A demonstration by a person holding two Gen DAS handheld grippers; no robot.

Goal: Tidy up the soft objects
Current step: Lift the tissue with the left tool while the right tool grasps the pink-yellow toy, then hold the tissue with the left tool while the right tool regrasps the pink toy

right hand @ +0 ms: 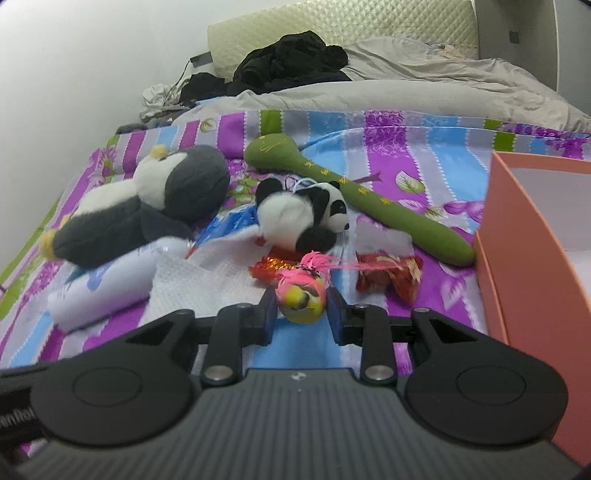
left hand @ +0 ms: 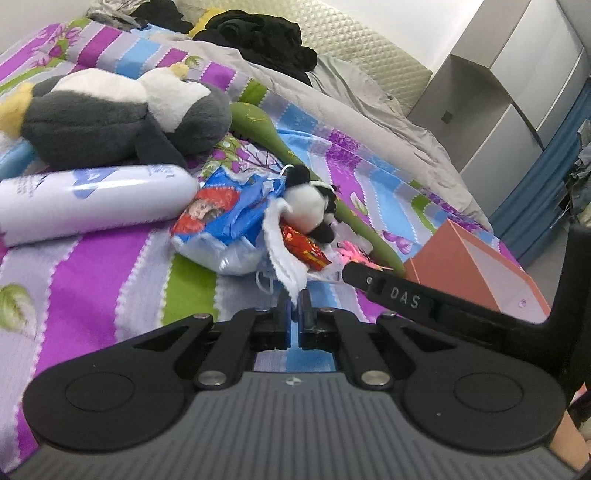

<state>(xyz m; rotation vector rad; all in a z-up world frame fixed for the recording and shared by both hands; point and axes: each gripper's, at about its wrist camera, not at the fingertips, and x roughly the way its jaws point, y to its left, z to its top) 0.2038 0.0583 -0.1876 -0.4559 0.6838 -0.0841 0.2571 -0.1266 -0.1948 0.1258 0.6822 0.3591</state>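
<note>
Fingers of the left gripper (left hand: 294,301) are pinched almost together on the lower corner of a white cloth (left hand: 286,254), which hangs up and away from the tips toward the small panda toy (left hand: 314,205) lying on it. Under and beside the cloth sit a blue and red plastic packet (left hand: 218,214) and a red foil wrapper (left hand: 306,247). Further left lies a white tube-shaped pack (left hand: 92,195), and behind it a big grey and white penguin toy (left hand: 118,114) on its side. The right gripper (right hand: 301,308) is partly closed, its two blue pads pressing on either side of a small pink and yellow toy (right hand: 301,299) with pink feathery strands trailing to the right. Just past it are red foil wrappers (right hand: 391,280) on the striped bedspread (right hand: 436,170). A long green stuffed toy (right hand: 369,199) lies diagonally, its near end close to the pink box (right hand: 532,258) standing open at the right edge of the bed. Black clothes (right hand: 291,62) and a grey quilt (right hand: 424,85) are heaped near the headboard (right hand: 340,18).
</note>
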